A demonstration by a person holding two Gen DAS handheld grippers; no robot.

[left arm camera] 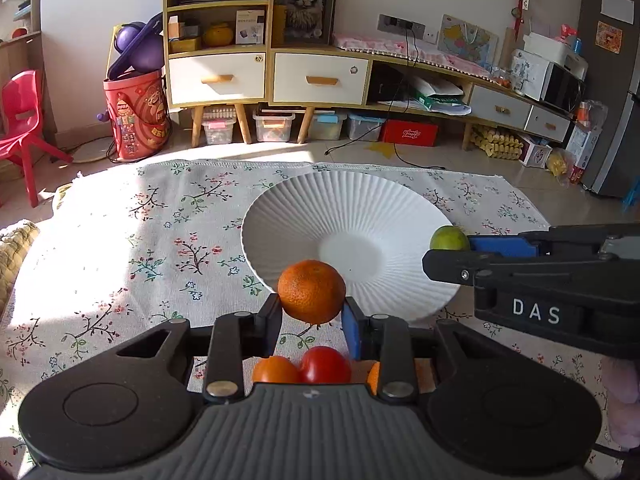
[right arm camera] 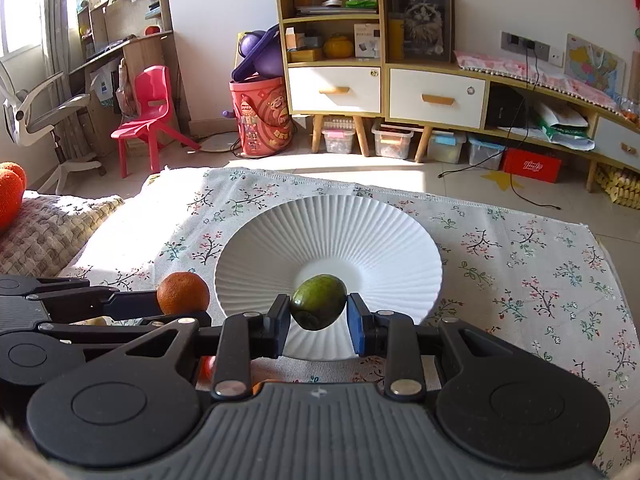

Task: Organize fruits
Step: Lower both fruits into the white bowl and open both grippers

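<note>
My left gripper (left arm camera: 311, 316) is shut on an orange mandarin (left arm camera: 311, 290) and holds it above the near rim of the white ribbed bowl (left arm camera: 352, 208). My right gripper (right arm camera: 319, 318) is shut on a green fruit (right arm camera: 318, 302) just above the bowl's (right arm camera: 328, 224) near edge. The right gripper (left arm camera: 448, 254) with the green fruit (left arm camera: 449, 238) shows at the right in the left wrist view. The left gripper (right arm camera: 180, 310) with the mandarin (right arm camera: 183, 293) shows at the left in the right wrist view. An orange fruit (left arm camera: 275, 369) and a red fruit (left arm camera: 325, 365) lie on the cloth under my left gripper.
The bowl stands on a floral cloth (left arm camera: 120, 240) that covers a low table. A knitted cushion (right arm camera: 48, 228) lies at the left. Beyond are the tiled floor, a red chair (right arm camera: 150, 116), a red bucket (right arm camera: 262, 116) and a cabinet (right arm camera: 384, 88).
</note>
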